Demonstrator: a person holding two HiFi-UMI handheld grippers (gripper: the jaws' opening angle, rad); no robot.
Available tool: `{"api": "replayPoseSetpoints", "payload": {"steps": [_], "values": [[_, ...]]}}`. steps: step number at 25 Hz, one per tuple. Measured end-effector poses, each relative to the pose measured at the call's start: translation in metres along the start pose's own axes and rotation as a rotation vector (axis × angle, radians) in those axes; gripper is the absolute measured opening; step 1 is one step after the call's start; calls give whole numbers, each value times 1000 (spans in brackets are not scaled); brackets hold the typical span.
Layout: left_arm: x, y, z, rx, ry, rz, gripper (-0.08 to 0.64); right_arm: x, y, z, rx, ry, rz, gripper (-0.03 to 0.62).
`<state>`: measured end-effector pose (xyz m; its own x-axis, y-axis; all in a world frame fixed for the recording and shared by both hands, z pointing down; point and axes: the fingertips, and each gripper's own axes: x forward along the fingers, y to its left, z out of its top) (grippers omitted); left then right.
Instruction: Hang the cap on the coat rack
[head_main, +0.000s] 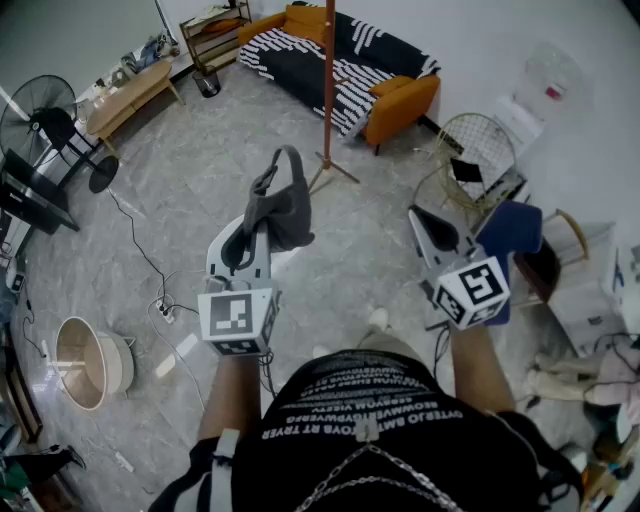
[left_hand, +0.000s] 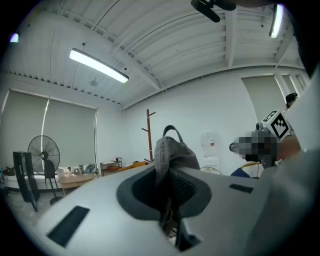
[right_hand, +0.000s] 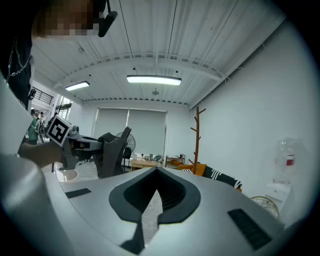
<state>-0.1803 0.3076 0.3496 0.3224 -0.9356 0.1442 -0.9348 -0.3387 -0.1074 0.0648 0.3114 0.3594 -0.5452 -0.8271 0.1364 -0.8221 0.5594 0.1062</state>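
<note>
Left gripper (head_main: 262, 228) clamped on the grey cap (head_main: 283, 208), raised over open floor.
Its jaws are nearly closed and pinch the cap's fabric, with the strap loop arching free above the tips. The right gripper (head_main: 428, 224) is level with it and well apart, jaws together on nothing. The wooden coat rack (head_main: 327, 90) stands straight ahead, well apart from the cap, with only bare grey floor (head_main: 180, 215) between them. The striped sofa (head_main: 345, 60) sits just behind the rack's base, a wire chair (head_main: 478, 150) is off to its right, and a standing fan (head_main: 35, 115) is far left.
</note>
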Motion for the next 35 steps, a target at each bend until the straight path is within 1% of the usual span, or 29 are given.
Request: {"api": "replayPoseSetpoints", "payload": {"steps": [4, 10, 15, 18, 21, 24, 29, 33, 35], "values": [[-7, 4, -2, -4, -14, -8, 21, -1, 9, -1, 7, -1, 6, 2], [-7, 17, -17, -7, 7, -12, 21, 2, 9, 2, 15, -15, 13, 2], [13, 18, -24, -48, 63, -9, 21, 18, -6, -11, 40, 4, 33, 2], [30, 23, -24, -48, 65, -13, 21, 35, -16, -16, 53, 6, 50, 2], [50, 29, -26, -44, 87, -9, 21, 54, -31, -19, 70, 5, 61, 2], [74, 35, -20, -39, 61, -9, 21, 76, -47, -23, 72, 13, 74, 2], [121, 37, -18, -50, 46, 12, 21, 107, -83, -22, 63, 14, 91, 2], [156, 36, -20, -71, 45, 13, 21, 126, -111, -23, 67, 7, 88, 2], [172, 35, -20, -73, 61, 6, 21, 134, -123, -21, 71, 1, 86, 2]]}}
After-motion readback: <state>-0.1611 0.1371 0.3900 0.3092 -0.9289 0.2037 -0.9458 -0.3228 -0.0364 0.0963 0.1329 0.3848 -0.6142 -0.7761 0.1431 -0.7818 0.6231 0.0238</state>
